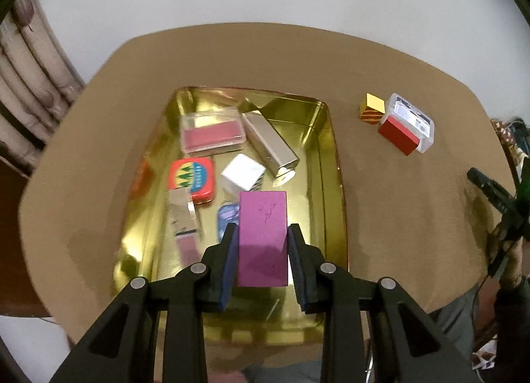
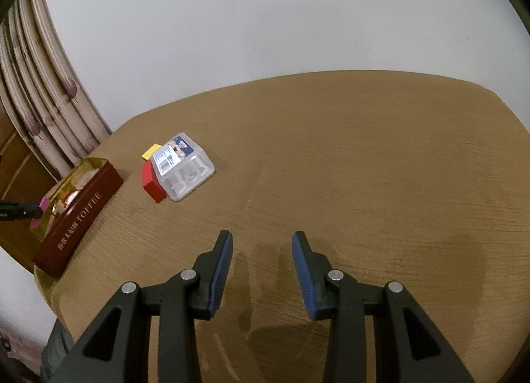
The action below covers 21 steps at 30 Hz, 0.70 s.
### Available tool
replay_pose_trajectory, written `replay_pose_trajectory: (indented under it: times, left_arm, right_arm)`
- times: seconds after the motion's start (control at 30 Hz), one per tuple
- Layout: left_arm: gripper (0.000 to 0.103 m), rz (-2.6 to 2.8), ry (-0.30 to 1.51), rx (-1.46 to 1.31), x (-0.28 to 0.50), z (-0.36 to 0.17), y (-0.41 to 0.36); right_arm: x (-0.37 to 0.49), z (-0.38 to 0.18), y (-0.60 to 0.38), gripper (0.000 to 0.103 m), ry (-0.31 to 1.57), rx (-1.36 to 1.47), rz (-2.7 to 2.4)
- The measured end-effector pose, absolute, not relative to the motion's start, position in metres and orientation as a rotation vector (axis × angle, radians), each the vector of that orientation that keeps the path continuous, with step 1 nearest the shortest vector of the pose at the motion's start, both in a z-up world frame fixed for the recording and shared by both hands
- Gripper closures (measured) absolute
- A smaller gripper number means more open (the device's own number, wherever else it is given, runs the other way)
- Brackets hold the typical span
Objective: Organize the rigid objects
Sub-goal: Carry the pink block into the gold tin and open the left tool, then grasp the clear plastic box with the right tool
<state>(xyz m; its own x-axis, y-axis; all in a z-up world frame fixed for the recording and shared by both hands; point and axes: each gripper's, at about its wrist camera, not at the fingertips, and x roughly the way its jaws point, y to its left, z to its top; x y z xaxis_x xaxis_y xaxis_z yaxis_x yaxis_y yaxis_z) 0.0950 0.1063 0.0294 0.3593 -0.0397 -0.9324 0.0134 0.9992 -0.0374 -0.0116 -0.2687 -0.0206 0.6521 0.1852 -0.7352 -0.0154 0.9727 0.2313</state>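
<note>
My left gripper [image 1: 262, 230] is shut on a purple block [image 1: 262, 237] and holds it above the near part of a gold tin [image 1: 326, 158]. In the tin lie a clear case with a pink insert [image 1: 212, 133], a silver box [image 1: 270, 144], a white cube [image 1: 242, 175], a red and yellow tin [image 1: 192, 179] and a few more pieces. A yellow cube [image 1: 372, 109], a red block [image 1: 397, 136] and a clear plastic box [image 1: 412, 121] lie on the table to the right. My right gripper [image 2: 262, 240] is open and empty above bare table.
The wooden table [image 2: 364, 158] ends at a white wall behind. A curtain [image 2: 43, 91] hangs at the left. In the right wrist view the tin [image 2: 79, 211] sits at the table's left edge, with the red block [image 2: 152, 182] and clear box [image 2: 184, 167] beside it.
</note>
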Motion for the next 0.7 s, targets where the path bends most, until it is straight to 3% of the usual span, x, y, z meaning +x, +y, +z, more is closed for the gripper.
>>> replay_pose_trajectory:
  times: [0.43, 0.57, 0.7]
  left_arm:
    - [0.075, -0.109, 1.261, -0.024, 0.13, -0.011, 0.096]
    - [0.049, -0.065, 1.193, 0.02, 0.118, 0.006, 0.094]
    - [0.047, -0.031, 1.091, 0.043, 0.088, 0.037, 0.089]
  right_arm:
    - [-0.007, -0.025, -0.263, 0.065, 0.891, 0.17, 0.096]
    - [-0.008, -0.025, -0.261, 0.063, 0.893, 0.16, 0.096]
    - [-0.012, -0.016, -0.245, 0.063, 0.87, 0.104, 0.128]
